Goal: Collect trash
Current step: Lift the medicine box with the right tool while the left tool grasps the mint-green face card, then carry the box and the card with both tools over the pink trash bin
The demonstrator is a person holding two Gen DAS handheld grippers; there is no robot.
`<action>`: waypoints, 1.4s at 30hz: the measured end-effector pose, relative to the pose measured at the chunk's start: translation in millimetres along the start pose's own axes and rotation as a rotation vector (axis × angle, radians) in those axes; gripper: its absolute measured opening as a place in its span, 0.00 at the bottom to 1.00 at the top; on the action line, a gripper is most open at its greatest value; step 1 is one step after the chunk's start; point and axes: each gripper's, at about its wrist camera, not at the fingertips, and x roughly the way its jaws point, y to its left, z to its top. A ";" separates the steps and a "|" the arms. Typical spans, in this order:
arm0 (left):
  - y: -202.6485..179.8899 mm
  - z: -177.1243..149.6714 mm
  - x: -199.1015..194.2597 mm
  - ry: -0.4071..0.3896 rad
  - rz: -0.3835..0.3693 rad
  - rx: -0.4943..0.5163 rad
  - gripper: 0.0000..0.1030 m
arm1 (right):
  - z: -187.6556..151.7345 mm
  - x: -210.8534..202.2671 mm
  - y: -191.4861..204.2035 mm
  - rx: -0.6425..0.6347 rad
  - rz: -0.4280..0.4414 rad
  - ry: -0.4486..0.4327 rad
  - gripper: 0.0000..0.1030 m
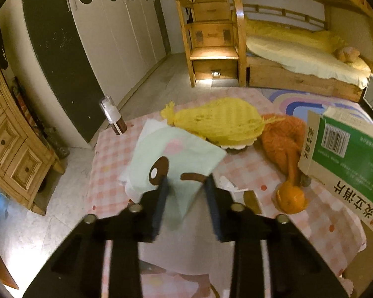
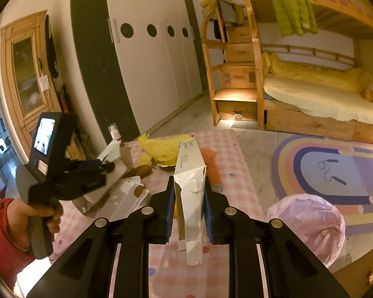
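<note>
My left gripper (image 1: 186,181) is shut on a pale green paper wrapper (image 1: 171,156) with brown print, held above the pink checked table (image 1: 107,173). It shows from the side in the right wrist view (image 2: 107,161). My right gripper (image 2: 189,193) is shut on a green and white cardboard box (image 2: 189,171), which also shows at the right of the left wrist view (image 1: 345,154). On the table lie a yellow mesh net (image 1: 218,124), an orange mesh net (image 1: 283,146), an orange peel (image 1: 291,198) and torn white paper (image 2: 126,198).
A small spray bottle (image 1: 113,116) stands at the table's far left edge. A bin lined with a pink bag (image 2: 308,223) stands on the floor right of the table. A rainbow rug (image 2: 335,173), a wooden bunk bed (image 2: 310,104) and white wardrobes (image 2: 149,62) lie beyond.
</note>
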 end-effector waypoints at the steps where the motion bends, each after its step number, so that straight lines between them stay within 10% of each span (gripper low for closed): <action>1: 3.6 2.1 -5.0 -0.016 -0.006 -0.002 0.17 | 0.3 -1.4 -0.9 0.002 -0.001 -0.006 0.21; 7: 22.8 23.6 -49.8 -0.125 -0.087 -0.038 0.00 | 2.5 -16.9 -7.2 0.027 0.007 -0.050 0.20; 12: 23.1 30.8 -87.2 -0.194 -0.138 -0.021 0.00 | 4.3 -32.9 -10.5 0.028 0.006 -0.083 0.21; 22: -6.3 -4.4 -56.4 -0.070 -0.174 -0.021 0.00 | -16.6 -33.7 -17.9 0.054 0.006 -0.010 0.21; 31: -6.7 9.5 -108.9 -0.209 -0.253 -0.006 0.00 | -1.3 -67.0 -28.0 0.071 -0.042 -0.121 0.20; 42: -114.8 11.1 -124.1 -0.260 -0.491 0.136 0.00 | -16.5 -94.8 -90.5 0.141 -0.229 -0.106 0.21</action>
